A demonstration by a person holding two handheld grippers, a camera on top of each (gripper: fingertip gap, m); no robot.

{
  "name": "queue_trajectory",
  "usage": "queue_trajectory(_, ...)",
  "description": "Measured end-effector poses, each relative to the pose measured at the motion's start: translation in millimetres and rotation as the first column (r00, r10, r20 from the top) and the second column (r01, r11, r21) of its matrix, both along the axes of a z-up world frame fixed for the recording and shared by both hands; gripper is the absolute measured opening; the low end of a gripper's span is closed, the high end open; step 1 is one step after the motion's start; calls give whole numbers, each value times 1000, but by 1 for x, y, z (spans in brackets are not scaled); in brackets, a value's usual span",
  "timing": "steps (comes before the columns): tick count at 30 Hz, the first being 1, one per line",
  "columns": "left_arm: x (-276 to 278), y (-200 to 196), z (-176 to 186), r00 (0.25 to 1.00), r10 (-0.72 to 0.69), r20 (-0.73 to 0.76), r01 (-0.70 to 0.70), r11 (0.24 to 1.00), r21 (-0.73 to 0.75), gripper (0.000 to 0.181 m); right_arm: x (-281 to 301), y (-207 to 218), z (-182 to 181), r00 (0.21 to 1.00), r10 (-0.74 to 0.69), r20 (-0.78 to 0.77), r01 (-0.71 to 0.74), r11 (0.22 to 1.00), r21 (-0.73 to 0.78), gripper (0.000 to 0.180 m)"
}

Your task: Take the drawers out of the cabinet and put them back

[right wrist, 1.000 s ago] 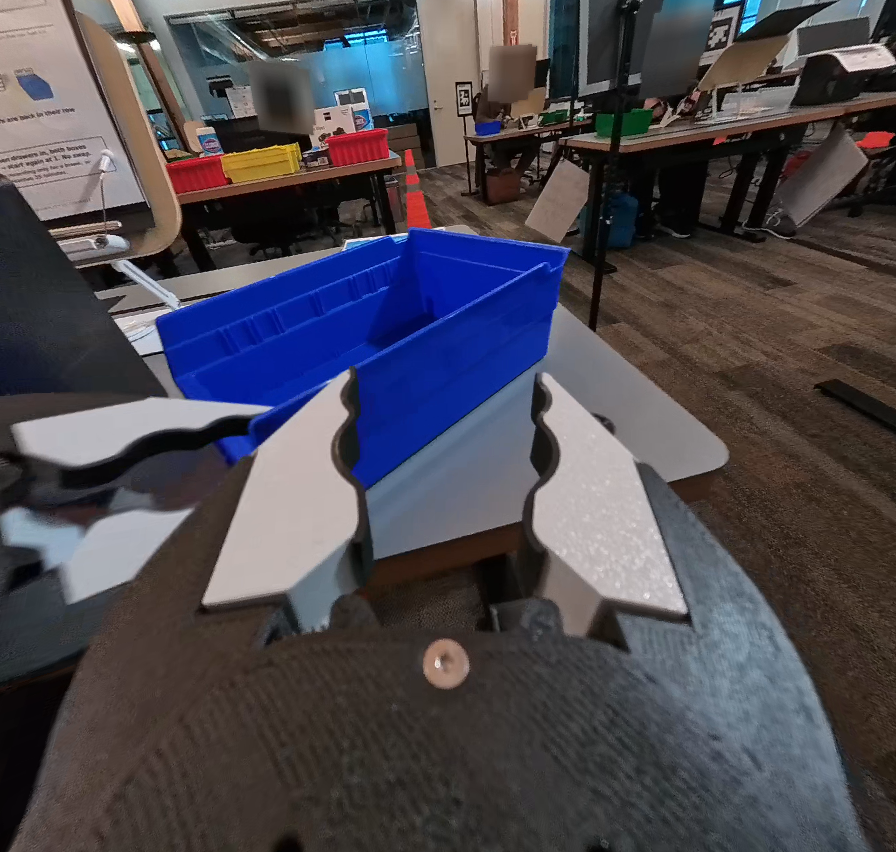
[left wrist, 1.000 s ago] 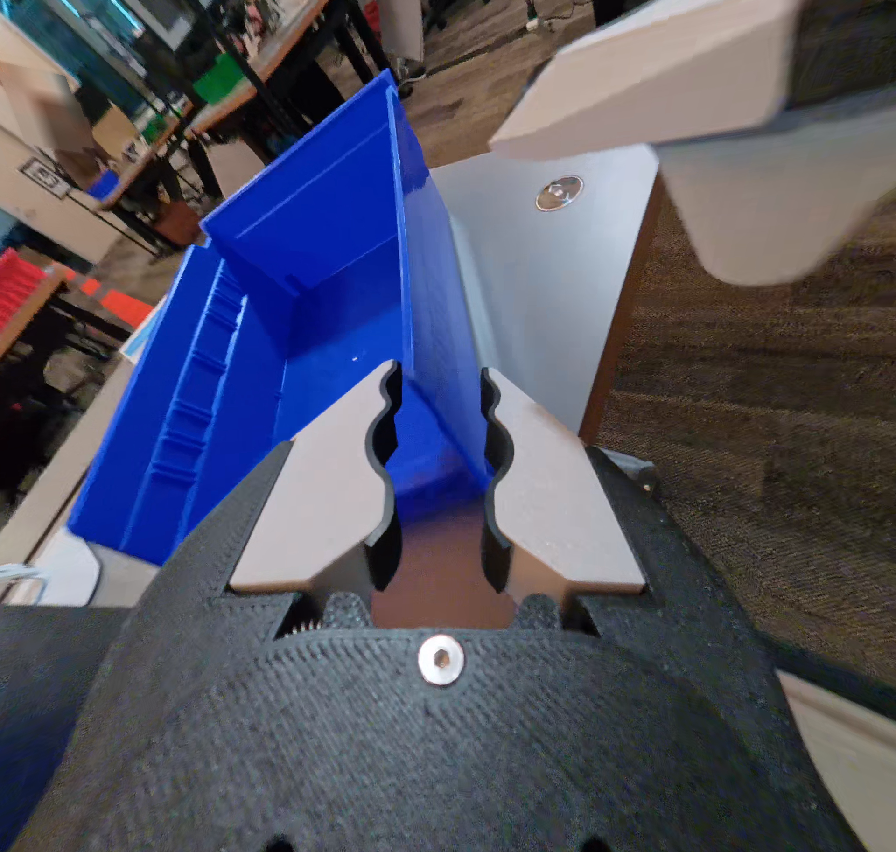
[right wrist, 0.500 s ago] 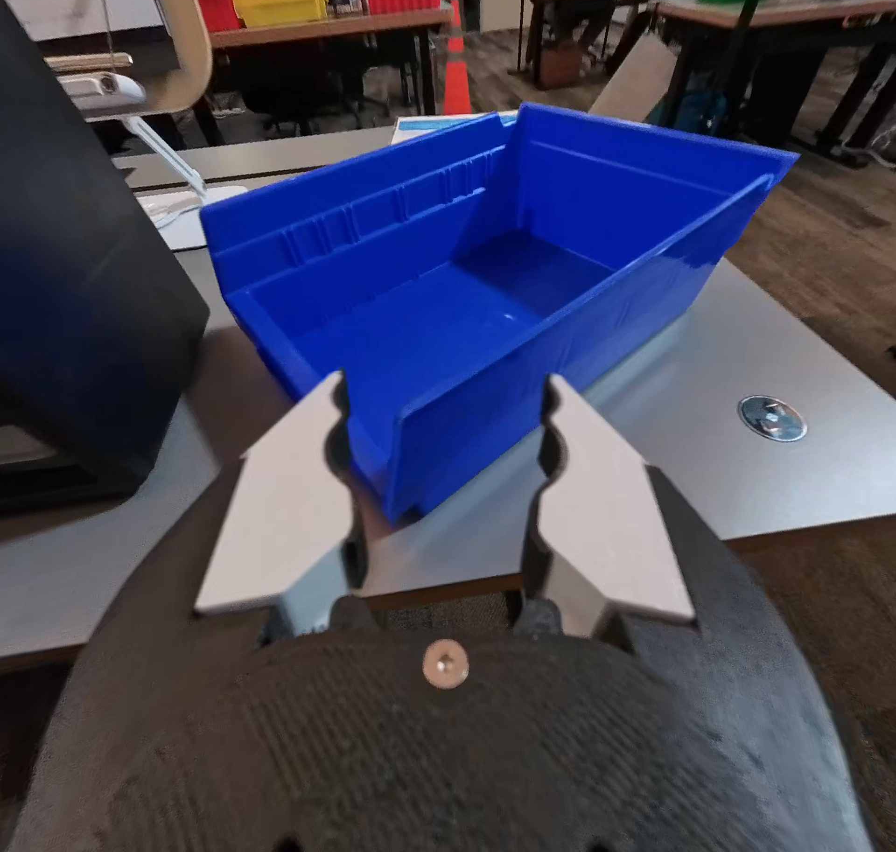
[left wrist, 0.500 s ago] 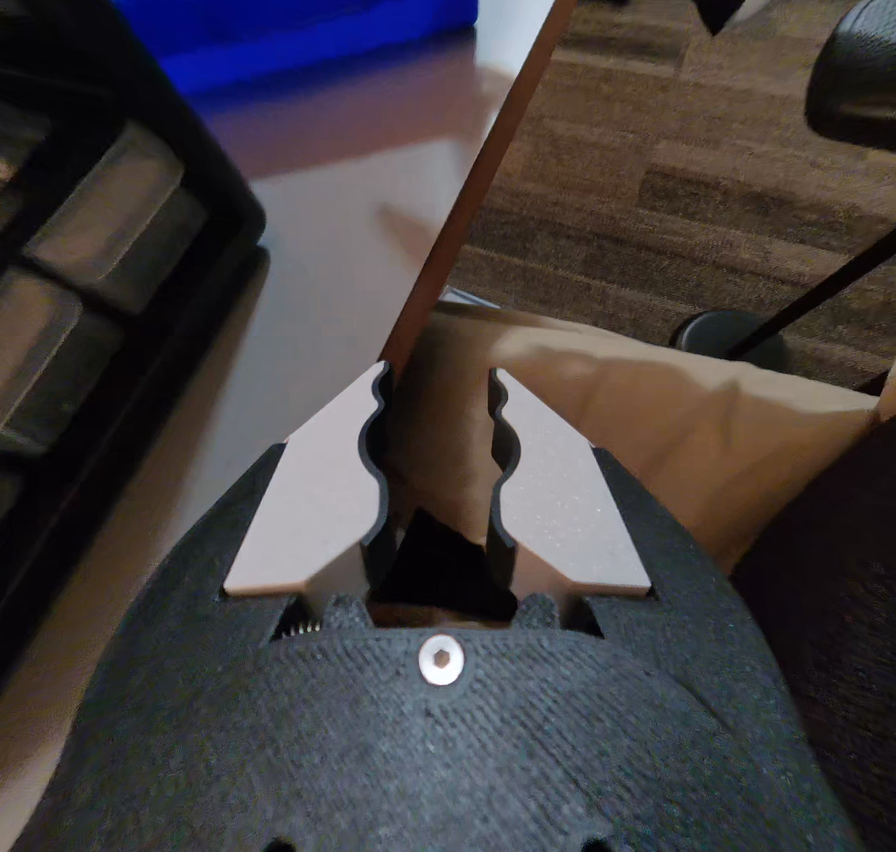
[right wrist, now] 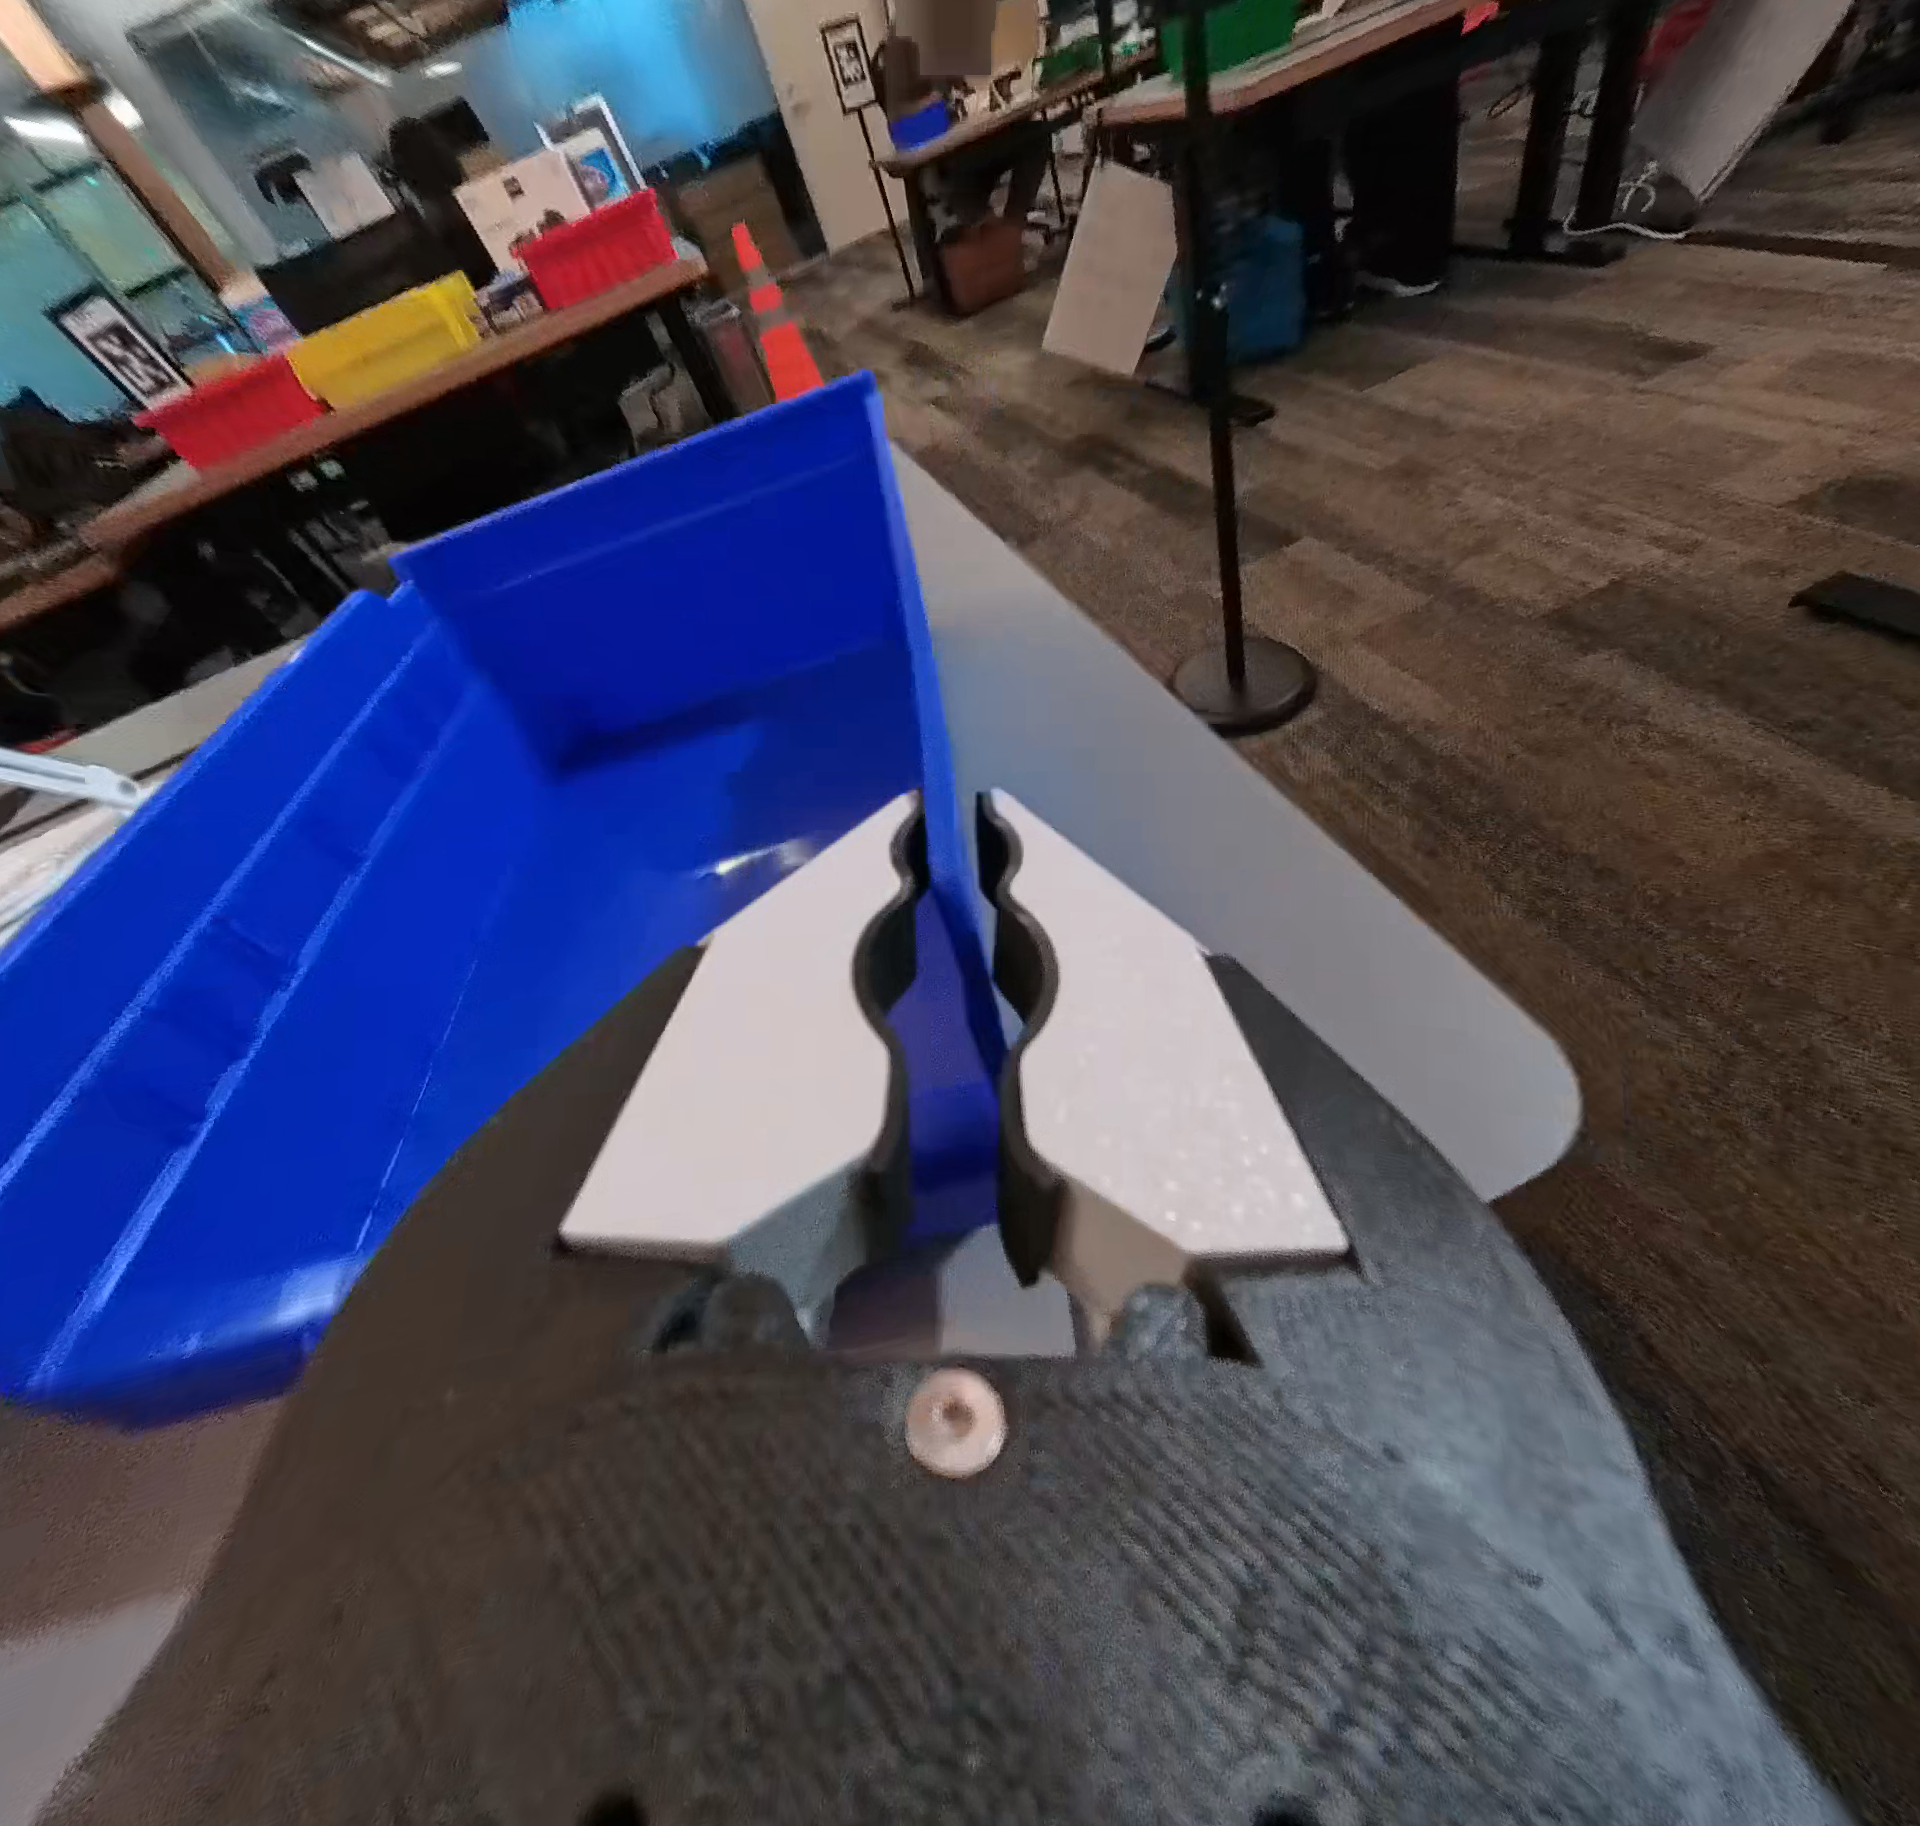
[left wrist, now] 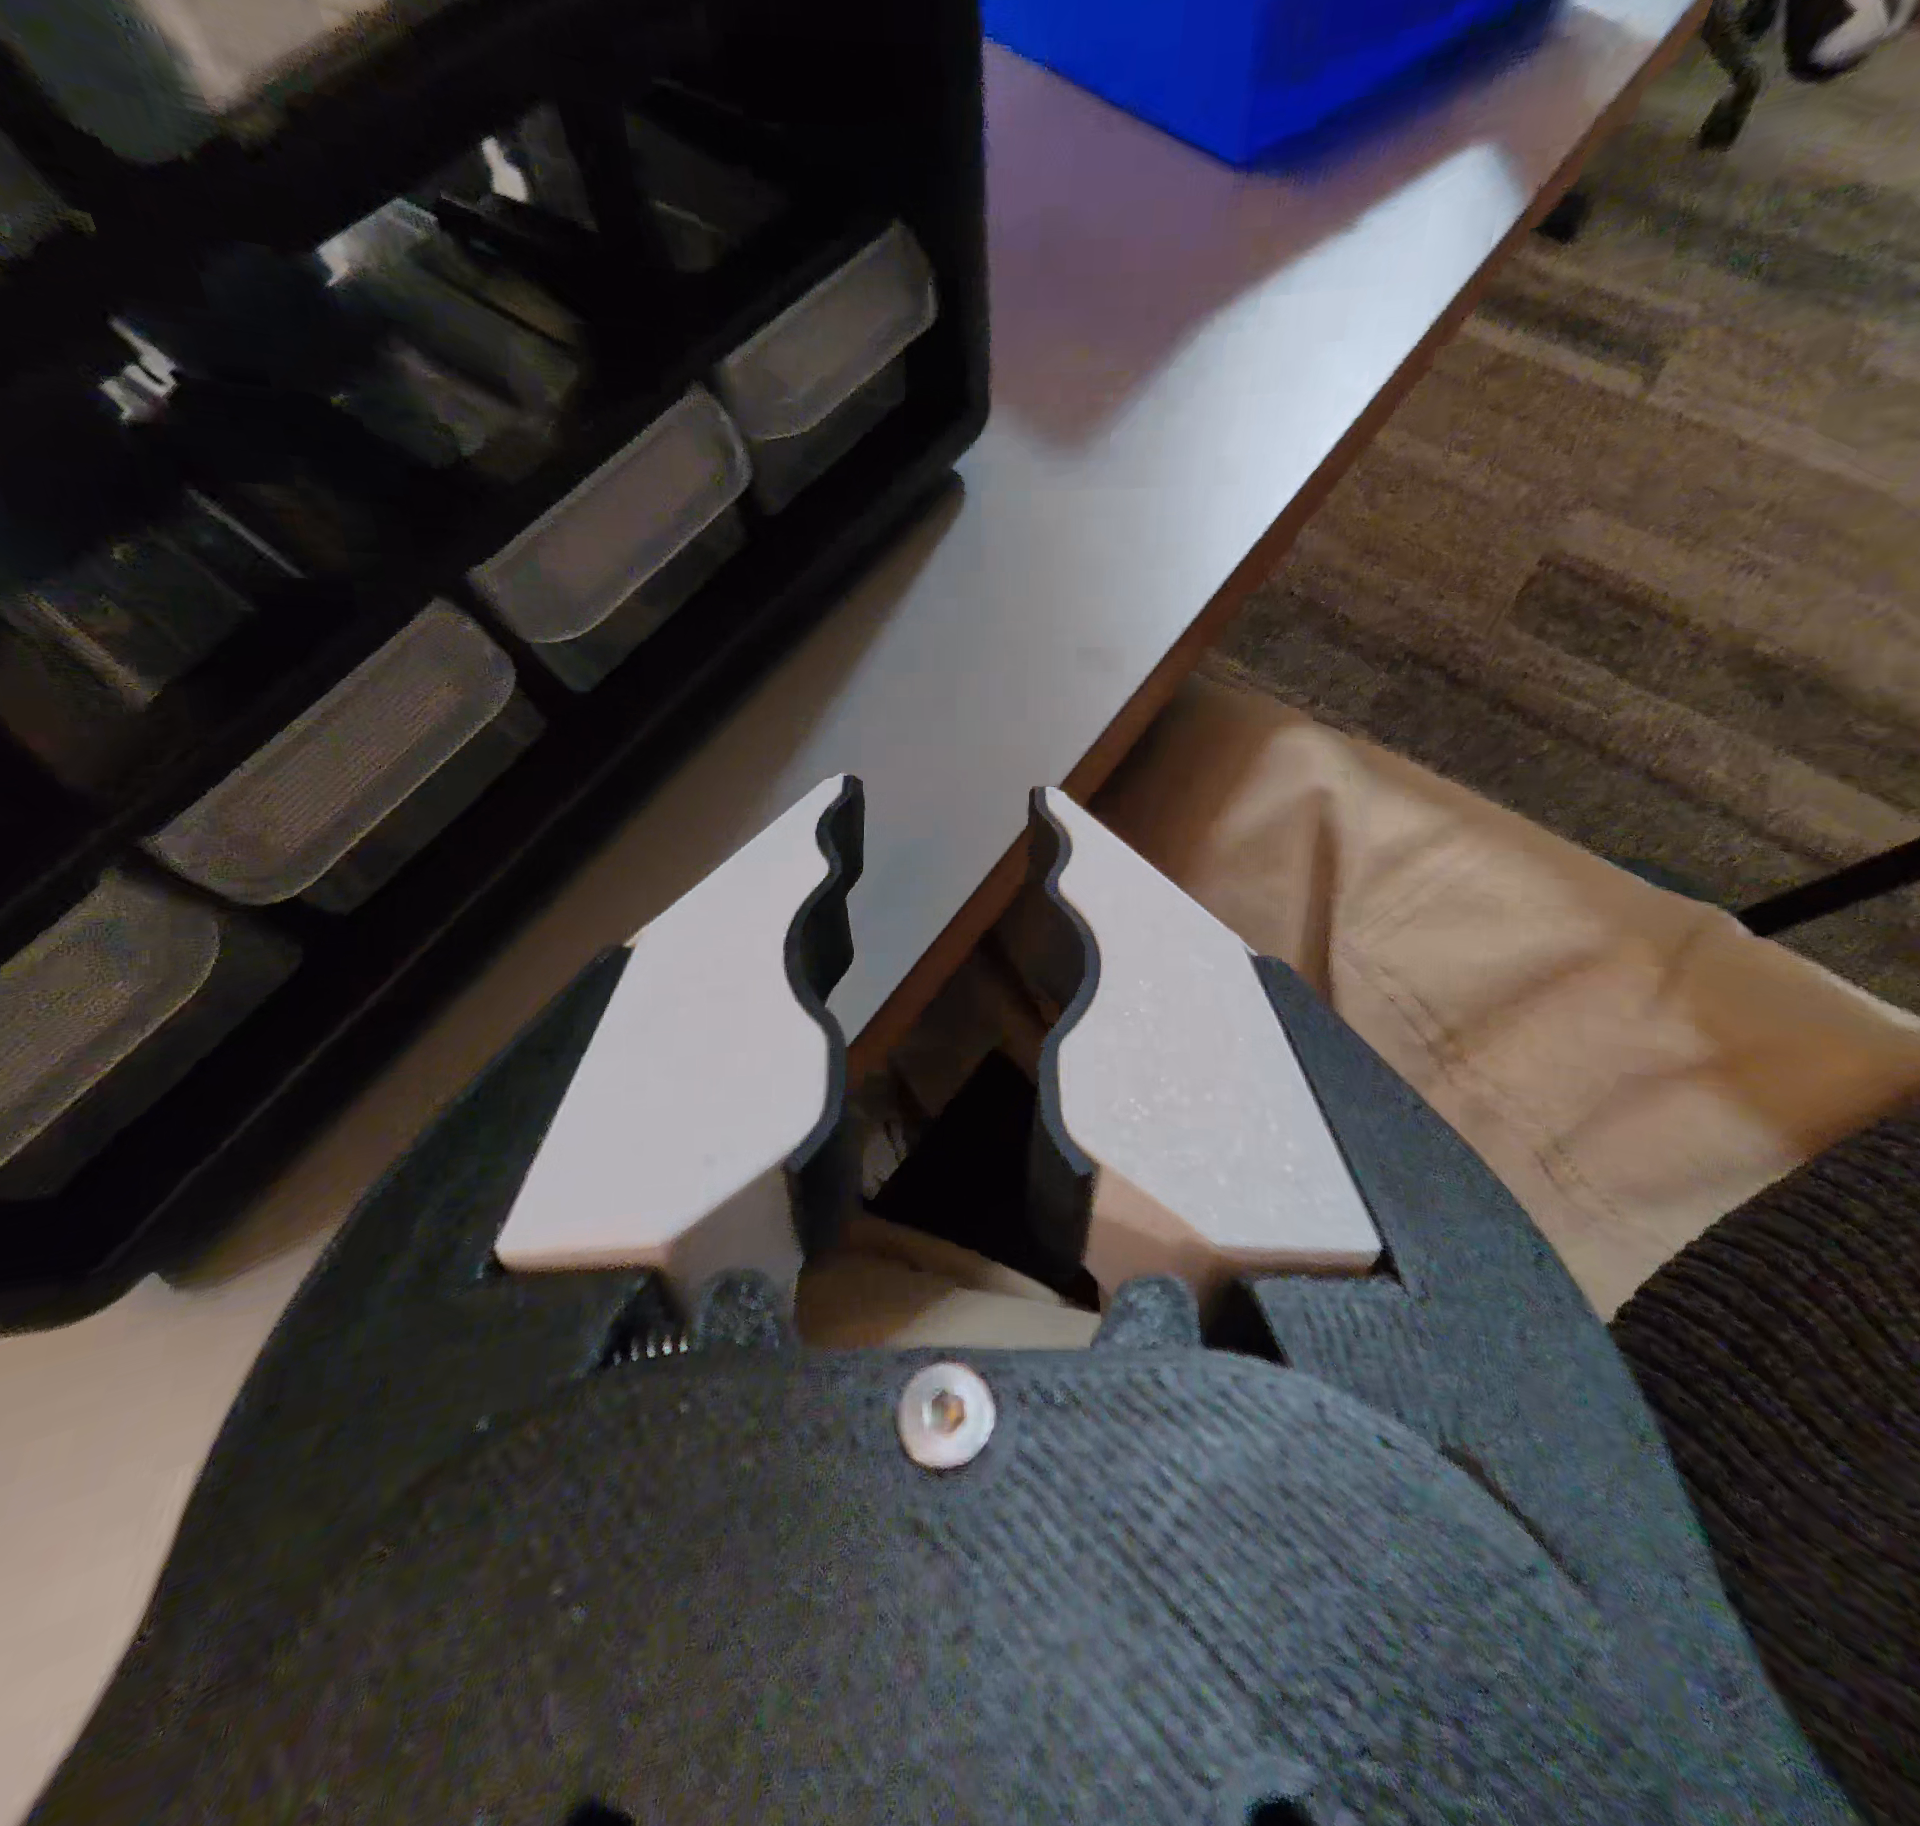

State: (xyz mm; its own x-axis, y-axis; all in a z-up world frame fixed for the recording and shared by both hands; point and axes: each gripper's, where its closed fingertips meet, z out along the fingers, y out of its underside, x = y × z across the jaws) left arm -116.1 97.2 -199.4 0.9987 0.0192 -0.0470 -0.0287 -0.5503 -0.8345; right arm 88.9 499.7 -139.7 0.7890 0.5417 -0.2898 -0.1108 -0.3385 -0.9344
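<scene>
Key relation: cabinet (left wrist: pixel 499 342) lies at 10 o'clock from the left tool (left wrist: pixel 945 800), which is nearer; drawers (left wrist: pixel 613 540) run in a row slanting from 8 to 1 o'clock.
Left tool: part open, empty, over the desk (left wrist: pixel 1091 488) edge.
Right tool (right wrist: pixel 951 810): nearly closed on the blue bin (right wrist: pixel 665 633) wall.
Drawers: translucent grey, seated in the black frame.
</scene>
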Motion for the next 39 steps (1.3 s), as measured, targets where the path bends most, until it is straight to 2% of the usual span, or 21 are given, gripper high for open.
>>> queue_trajectory(1,-2,1,1,1000,7,26,-7,1000,9,28,4,4,0,1000,5,-12,-5,1000,10,8)
queue_trajectory(7,-17,5,7,986,53,157,-65,995,73,28,3,11,1,999,13,32,-14,999,49,7)
queue_trajectory(11,-21,6,15,944,65,323,-106,988,108,28,4,19,-1,1000,6,-19,-5,1000,19,12)
queue_trajectory(15,-19,3,15,912,47,408,-98,990,105,29,21,23,0,996,-80,32,81,997,-10,48)
queue_trajectory(18,-23,-1,18,910,57,412,-116,986,121,29,34,9,44,986,-165,8,162,977,140,48)
queue_trajectory(22,-33,-6,25,918,67,391,-138,978,156,29,4,-63,124,995,-82,-55,98,870,482,37)
queue_trajectory(25,-41,-8,32,919,73,388,-156,970,186,28,-56,-137,149,994,109,-32,-65,779,624,24)
queue_trajectory(28,-45,-17,42,930,61,362,-144,968,207,18,-115,-215,133,937,350,-9,-271,742,613,18)
queue_trajectory(31,-45,-32,49,934,64,350,-126,979,157,2,-151,-274,103,848,516,120,-481,654,584,17)
queue_trajectory(34,-48,-56,73,936,65,347,-143,969,202,0,-159,-300,91,798,569,198,-561,581,590,15)
queue_trajectory(37,-66,-91,109,934,90,346,-189,946,265,0,-158,-304,91,777,607,167,-578,583,571,13)
queue_trajectory(39,-90,-125,130,937,153,314,-247,925,287,0,-159,-305,89,754,642,141,-600,585,546,11)
